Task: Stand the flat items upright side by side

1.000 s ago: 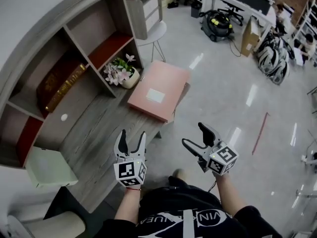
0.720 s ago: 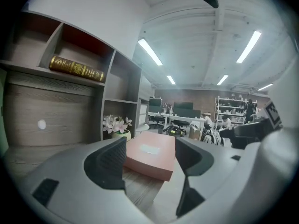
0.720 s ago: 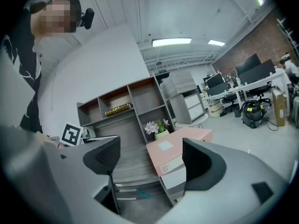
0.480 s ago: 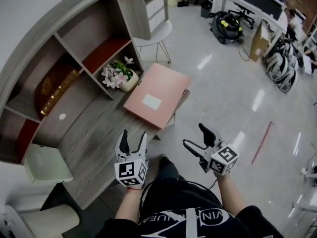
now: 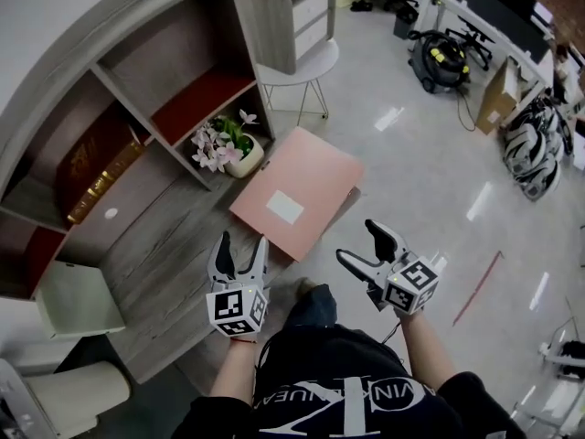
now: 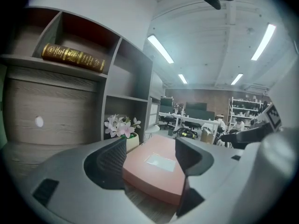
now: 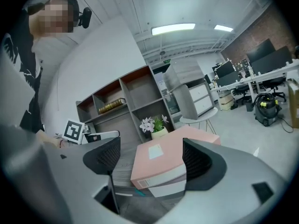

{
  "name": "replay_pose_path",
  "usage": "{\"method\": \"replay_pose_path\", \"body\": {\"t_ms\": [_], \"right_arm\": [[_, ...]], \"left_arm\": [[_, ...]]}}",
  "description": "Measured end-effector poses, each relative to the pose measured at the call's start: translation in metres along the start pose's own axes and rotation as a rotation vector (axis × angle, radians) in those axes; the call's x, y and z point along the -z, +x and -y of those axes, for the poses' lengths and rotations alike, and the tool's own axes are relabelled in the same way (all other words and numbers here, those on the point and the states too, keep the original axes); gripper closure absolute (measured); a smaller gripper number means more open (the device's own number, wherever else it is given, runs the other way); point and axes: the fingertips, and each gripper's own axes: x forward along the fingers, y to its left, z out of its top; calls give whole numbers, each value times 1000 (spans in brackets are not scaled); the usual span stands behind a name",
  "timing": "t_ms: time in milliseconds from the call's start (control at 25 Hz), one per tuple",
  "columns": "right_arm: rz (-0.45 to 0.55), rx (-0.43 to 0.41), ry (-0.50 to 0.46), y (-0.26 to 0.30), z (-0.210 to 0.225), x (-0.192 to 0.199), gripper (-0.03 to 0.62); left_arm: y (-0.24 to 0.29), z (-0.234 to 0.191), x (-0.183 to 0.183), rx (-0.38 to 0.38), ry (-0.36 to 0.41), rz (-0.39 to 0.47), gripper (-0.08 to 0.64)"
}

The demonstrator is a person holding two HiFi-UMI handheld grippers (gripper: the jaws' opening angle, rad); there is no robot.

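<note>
A flat pink box (image 5: 297,204) with a white label lies on top of a short stack at the wooden desk's (image 5: 164,254) right end, jutting past the edge. Under it the right gripper view shows a white flat box (image 7: 170,188). My left gripper (image 5: 240,245) hovers open over the desk just short of the pink box (image 6: 156,169), which shows between its jaws. My right gripper (image 5: 358,243) stands open off the desk edge, facing the end of the pink box (image 7: 170,164). Nothing is held. A brown and gold book (image 5: 91,167) lies flat in a shelf bay.
A pot of pink and white flowers (image 5: 228,149) stands right behind the stack, against the shelf unit (image 5: 196,99). A pale green box (image 5: 78,300) lies at the desk's left end. A white round side table (image 5: 297,67) stands on the floor beyond.
Both grippers have come closer to the pink box, which now lies nearer to their tips. Their jaws stand as wide as before.
</note>
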Motion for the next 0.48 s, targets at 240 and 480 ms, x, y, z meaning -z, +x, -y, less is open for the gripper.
{"method": "replay_pose_path", "body": {"t_ms": [240,480], "right_arm": [[-73,-72,-30,45,32,-19,172],[-148,-141,-45,76,49,-11,167]], "left_arm": [[30,-18,-16,-75,-23,21,238],[30,-21,-8,-113,-52,10,238]]}}
